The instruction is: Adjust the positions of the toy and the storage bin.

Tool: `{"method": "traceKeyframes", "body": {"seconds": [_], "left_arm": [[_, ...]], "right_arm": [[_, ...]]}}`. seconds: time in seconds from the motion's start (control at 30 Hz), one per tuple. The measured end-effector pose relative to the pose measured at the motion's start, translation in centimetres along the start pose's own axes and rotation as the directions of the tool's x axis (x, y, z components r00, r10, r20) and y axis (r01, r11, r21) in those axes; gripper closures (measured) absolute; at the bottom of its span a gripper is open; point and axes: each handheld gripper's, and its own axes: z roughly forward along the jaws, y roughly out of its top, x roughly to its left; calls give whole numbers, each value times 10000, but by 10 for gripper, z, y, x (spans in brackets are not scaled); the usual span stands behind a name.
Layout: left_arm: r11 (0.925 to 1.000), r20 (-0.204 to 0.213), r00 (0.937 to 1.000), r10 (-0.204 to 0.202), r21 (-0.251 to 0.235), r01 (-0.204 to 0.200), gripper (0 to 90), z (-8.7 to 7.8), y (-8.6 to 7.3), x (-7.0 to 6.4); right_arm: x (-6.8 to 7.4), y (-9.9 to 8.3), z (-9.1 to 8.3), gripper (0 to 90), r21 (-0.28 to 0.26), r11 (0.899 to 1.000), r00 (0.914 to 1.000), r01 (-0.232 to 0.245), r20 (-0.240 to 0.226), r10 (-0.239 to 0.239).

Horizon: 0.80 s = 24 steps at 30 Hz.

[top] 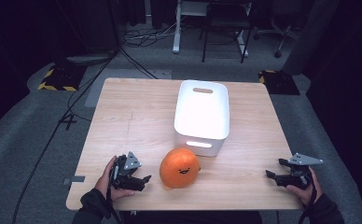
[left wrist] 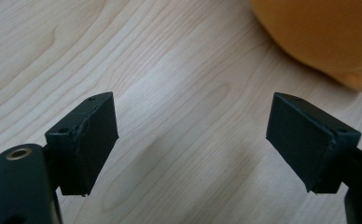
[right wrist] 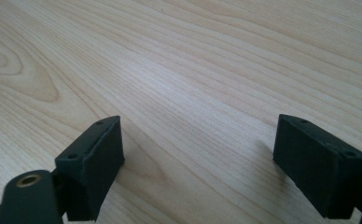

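Both my tongs gape wide — left gripper [top: 144,178] beside the orange plush [top: 179,167], right gripper [top: 268,174] well apart. Plush looks soft and light; I'd pinch its round sides.

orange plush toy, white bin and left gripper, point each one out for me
orange plush toy [top: 180,167], high view, on its face
white bin [top: 201,138], high view, on its near wall
left gripper [top: 144,182], high view, between its open jaw tips

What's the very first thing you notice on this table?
A round orange plush toy with a little smiling face sits near the front edge of the wooden table. Right behind it stands a bright white bin, open at the top. The left gripper rests beside the toy with jaws open, and the right gripper lies far off at the other side, open too.
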Motion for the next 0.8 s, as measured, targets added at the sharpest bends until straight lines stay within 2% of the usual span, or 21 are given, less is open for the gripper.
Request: {"method": "traceKeyframes", "body": {"seconds": [0.13,0.17,0.23,0.4,0.43,0.47,0.73,0.8], "left_arm": [[9997,155,9996,249,22,-249,169,-1,4,-8],[9998,222,9996,199,27,-199,168,-1,5,-10],[9989,85,9989,460,44,-461,169,-3,6,-13],[9987,192,9987,464,-219,-460,165,-7,11,-20],[9976,110,9979,631,-275,-628,165,-9,13,-21],[9971,202,9974,690,-326,-683,165,-9,14,-23],[9938,256,9946,1005,-501,-991,165,-14,22,-35],[9921,126,9936,1121,-585,-1112,165,-17,24,-37]], "right_arm": [[0,0,0,162,0,10000,10000,-3,0,3],[0,0,0,162,-2,10000,10000,1,2,-1],[0,0,0,162,0,10000,10000,2,1,-2],[0,0,0,162,0,10000,10000,5,-1,-5],[0,0,0,162,1,10000,10000,-1,1,1],[0,0,0,162,-2,10000,10000,1,0,-1],[0,0,0,162,-4,10000,10000,-9,-2,9],[0,0,0,162,0,10000,10000,4,0,-4]]}}
